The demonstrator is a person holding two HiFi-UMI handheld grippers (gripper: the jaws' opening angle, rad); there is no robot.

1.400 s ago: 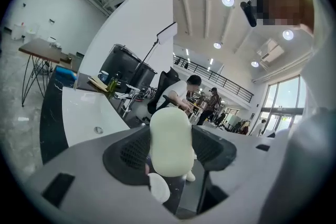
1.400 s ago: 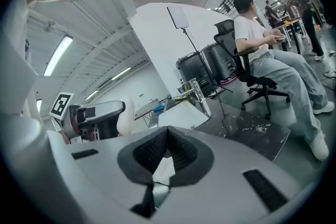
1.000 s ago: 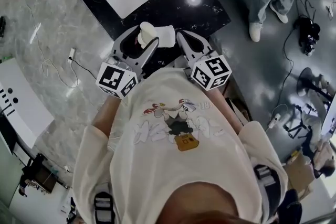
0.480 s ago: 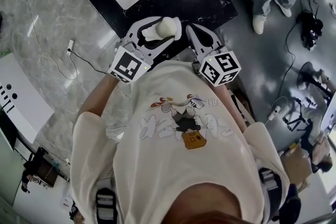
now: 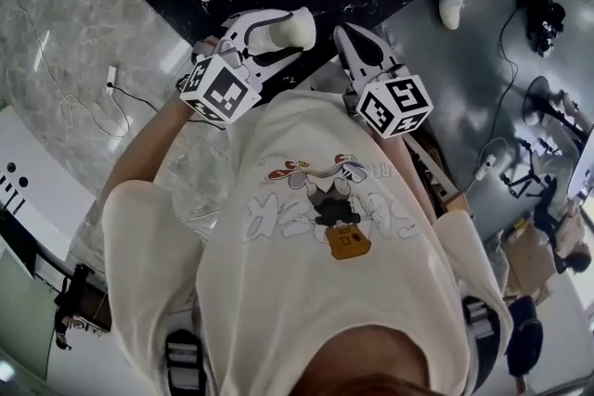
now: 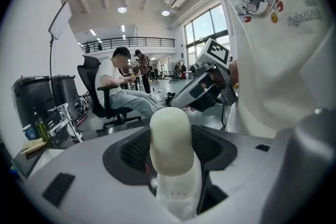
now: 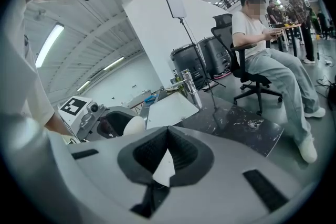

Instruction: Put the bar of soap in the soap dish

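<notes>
Left hand-held gripper (image 5: 303, 33) clamps the soap (image 5: 283, 32); right hand-held gripper (image 5: 346, 34) closed alongside.

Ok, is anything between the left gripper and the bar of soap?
Nothing visible does: the left gripper is shut on the bar of soap, which stands up between its pads.
</notes>
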